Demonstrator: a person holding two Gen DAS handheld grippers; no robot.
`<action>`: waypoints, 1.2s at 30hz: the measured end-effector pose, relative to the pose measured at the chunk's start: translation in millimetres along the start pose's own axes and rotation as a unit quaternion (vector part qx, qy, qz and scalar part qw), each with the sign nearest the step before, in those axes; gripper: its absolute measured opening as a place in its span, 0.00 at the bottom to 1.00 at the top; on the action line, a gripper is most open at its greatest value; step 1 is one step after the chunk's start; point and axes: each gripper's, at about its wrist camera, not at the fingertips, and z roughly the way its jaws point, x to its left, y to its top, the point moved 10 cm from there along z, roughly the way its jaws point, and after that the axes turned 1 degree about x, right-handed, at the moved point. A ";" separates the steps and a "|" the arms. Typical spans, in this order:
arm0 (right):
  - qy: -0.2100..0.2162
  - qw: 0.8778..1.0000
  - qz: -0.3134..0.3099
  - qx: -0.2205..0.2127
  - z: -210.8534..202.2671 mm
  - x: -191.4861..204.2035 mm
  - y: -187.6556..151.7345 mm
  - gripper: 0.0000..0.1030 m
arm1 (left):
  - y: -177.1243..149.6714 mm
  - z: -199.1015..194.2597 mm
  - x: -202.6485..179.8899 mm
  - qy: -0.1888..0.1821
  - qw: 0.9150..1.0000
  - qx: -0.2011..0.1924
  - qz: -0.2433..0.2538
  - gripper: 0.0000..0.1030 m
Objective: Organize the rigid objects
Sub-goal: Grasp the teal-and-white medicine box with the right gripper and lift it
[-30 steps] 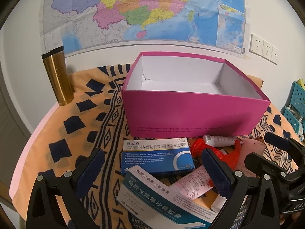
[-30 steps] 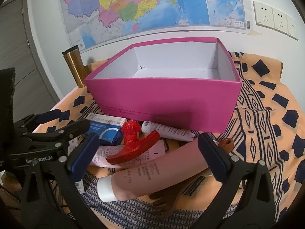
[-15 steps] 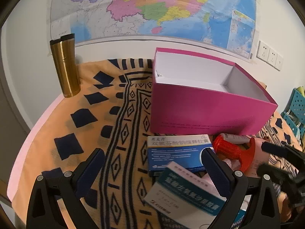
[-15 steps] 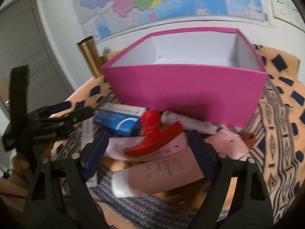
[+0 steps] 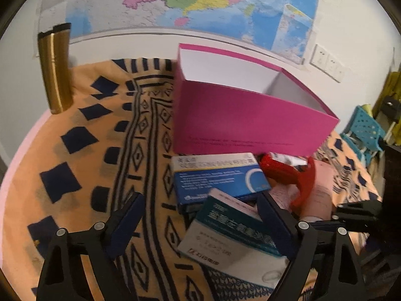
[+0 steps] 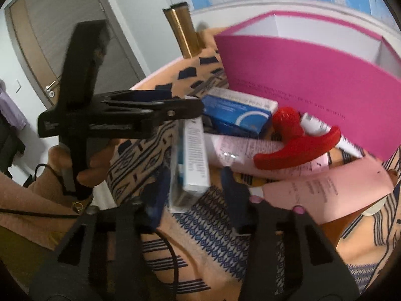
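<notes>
On the table (image 5: 23, 148), at 6 o'clock of the magenta box (image 5: 245, 125), in one loose heap:
- Two medicine cartons: one blue carton (image 5: 218, 178) lying flat just beside the box wall; one teal-and-white carton (image 5: 225, 233) tilted, upper edge leaning on the blue one.
- One red spray trigger (image 5: 295, 178), at 3 o'clock of the blue carton, resting on one printed paper slip (image 6: 240, 150).
- Two tubes: one slim white tube (image 6: 315, 125) against the box wall; one broad pink tube (image 6: 325, 188) at the near edge of the heap.

One magenta box, open-topped, white inside, nothing visible in it.

Left tongs (image 5: 199, 198): spread wide and closing, with the teal-and-white carton between them, close to the right-hand pad and well apart from the left-hand one. No grip. Held by one hand (image 6: 97, 158), seen side-on from the right wrist.

Right tongs (image 6: 195, 183): closing about the near end of the same carton, with a narrow gap visible at the 3 o'clock pad. Blurred; no firm contact visible.

Surface: one orange cloth (image 5: 82, 138) with dark blue diamonds and stripes, covering a table with a pink rim. One gold flask (image 5: 56, 75) upright at 10 o'clock, well apart from the heap.

Room: one coloured map (image 5: 200, 0) on a white wall, wall sockets (image 5: 325, 61) at 2 o'clock, one turquoise perforated crate (image 5: 366, 130) at 3 o'clock, one grey door (image 6: 50, 25) at 10 o'clock in the right wrist view.
</notes>
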 end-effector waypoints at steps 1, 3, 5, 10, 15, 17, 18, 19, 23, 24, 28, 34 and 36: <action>0.002 1.000 0.003 0.001 0.4 -3.0 1.3 0.29 | -1.0 0.5 -1.4 -0.003 1.000 0.002 0.003 0.85; 0.009 1.000 0.011 -0.005 -3.3 -7.8 5.9 0.28 | -1.8 0.6 -4.7 -0.011 1.000 0.002 0.006 0.84; 0.008 1.000 0.017 -0.012 -7.9 -12.3 10.1 0.27 | -1.6 -1.2 -7.8 -0.024 1.000 0.002 0.005 0.83; 0.009 0.999 0.029 -0.027 -12.9 -25.0 24.9 0.27 | -1.5 -8.2 -4.9 -0.050 0.999 -0.001 -0.005 0.82; 0.009 0.998 0.053 -0.042 -16.6 -43.4 39.3 0.27 | -21.8 -4.2 -2.2 -0.047 0.999 0.026 0.001 0.81; 0.011 0.997 0.054 -0.045 -16.8 -47.2 45.6 0.27 | -26.4 -2.3 -4.2 -0.051 0.998 0.031 0.004 0.81; 0.010 0.998 0.051 -0.043 -14.7 -48.4 48.0 0.27 | -27.0 -1.4 -5.5 -0.053 0.998 0.033 0.006 0.80; 0.008 0.998 0.050 -0.042 -13.1 -49.6 49.7 0.27 | -28.1 -0.5 -7.8 -0.057 0.998 0.035 0.007 0.76; 0.001 0.998 0.056 -0.041 -6.3 -56.5 55.4 0.28 | -29.4 5.7 -15.9 -0.074 0.996 0.044 0.007 0.65; -0.008 0.997 0.063 -0.040 -4.4 -60.3 55.9 0.28 | -30.2 7.2 -17.9 -0.076 0.996 0.047 0.008 0.59; -0.043 0.995 0.077 -0.039 -7.2 -70.0 48.8 0.50 | -32.7 10.2 -23.9 -0.074 0.996 0.052 0.014 0.56; -0.057 0.996 0.056 -0.032 -12.6 -61.0 33.6 0.51 | -30.3 7.5 -19.8 -0.061 0.997 0.049 0.007 0.56; -0.061 0.997 0.046 -0.024 -7.2 -57.8 30.6 0.46 | -30.3 5.0 -17.3 -0.049 0.998 0.046 0.008 0.56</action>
